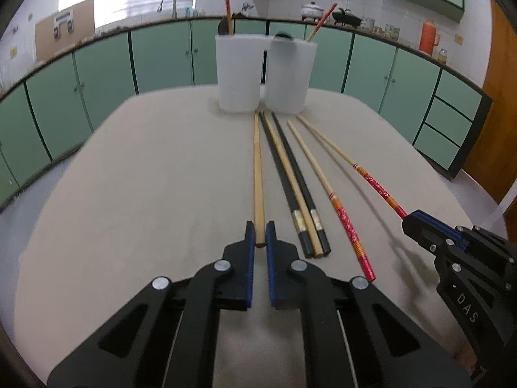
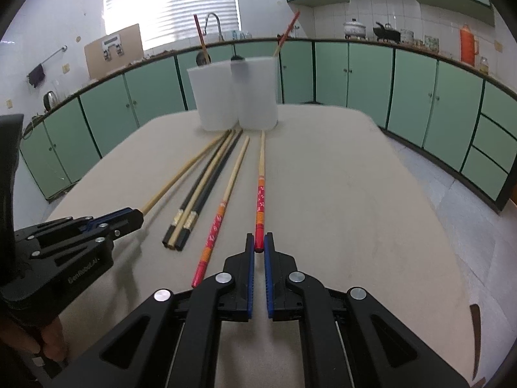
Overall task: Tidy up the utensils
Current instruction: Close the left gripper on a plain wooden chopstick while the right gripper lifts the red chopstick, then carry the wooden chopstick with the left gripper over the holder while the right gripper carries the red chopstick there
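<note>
We held the plain wooden chopstick (image 1: 258,174) in our left gripper (image 1: 260,232) fingers and the red-handled chopstick (image 2: 260,194) in our right gripper (image 2: 259,242) fingers, both on the table (image 1: 145,177).

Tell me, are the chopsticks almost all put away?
Not yet. One chopstick stands in each white cup. The left gripper pinches a plain chopstick; the right gripper pinches a red-ended chopstick. Four more lie on the table.

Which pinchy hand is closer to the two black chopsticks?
Left. The left gripper grips a plain wooden chopstick lying right beside the black chopsticks. The right gripper grips a red-handled chopstick farther off, with another red-handled one between.
</note>
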Motion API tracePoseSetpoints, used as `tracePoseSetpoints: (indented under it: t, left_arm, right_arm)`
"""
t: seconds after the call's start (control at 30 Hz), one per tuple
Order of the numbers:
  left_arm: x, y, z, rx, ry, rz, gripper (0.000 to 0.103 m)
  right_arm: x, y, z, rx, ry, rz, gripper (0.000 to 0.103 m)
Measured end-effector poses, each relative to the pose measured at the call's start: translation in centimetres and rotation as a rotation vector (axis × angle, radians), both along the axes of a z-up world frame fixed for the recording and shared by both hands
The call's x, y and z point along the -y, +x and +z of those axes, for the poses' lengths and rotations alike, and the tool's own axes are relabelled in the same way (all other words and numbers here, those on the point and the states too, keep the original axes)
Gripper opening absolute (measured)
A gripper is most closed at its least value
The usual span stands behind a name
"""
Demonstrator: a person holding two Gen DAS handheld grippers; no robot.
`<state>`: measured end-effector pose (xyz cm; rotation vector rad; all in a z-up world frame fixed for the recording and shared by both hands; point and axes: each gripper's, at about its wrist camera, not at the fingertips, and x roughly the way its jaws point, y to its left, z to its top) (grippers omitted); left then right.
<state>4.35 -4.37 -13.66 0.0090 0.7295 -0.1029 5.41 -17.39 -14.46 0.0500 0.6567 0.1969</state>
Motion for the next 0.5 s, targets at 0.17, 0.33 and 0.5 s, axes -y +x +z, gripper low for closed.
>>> tracePoseSetpoints:
  t: [0.17,0.33,0.5]
  left_arm:
    - [0.1,-1.0,1.7,0.077,0.037,0.001,0.006]
    - [-0.3,-1.8,4.7,0.171,0.042,0.014,0.006]
    - [-0.7,-2.2,8.1,0.252,0.016,0.013,0.006]
  right_arm:
    - [0.3,-0.4,1.3,0.051,-0.003,0.001,0.006]
    - [0.7,-0.5,3.8,0.126,-0.010,0.007,0.006]
    - [1.1,-0.5,6.2,0.183,0.000,0.017,0.006]
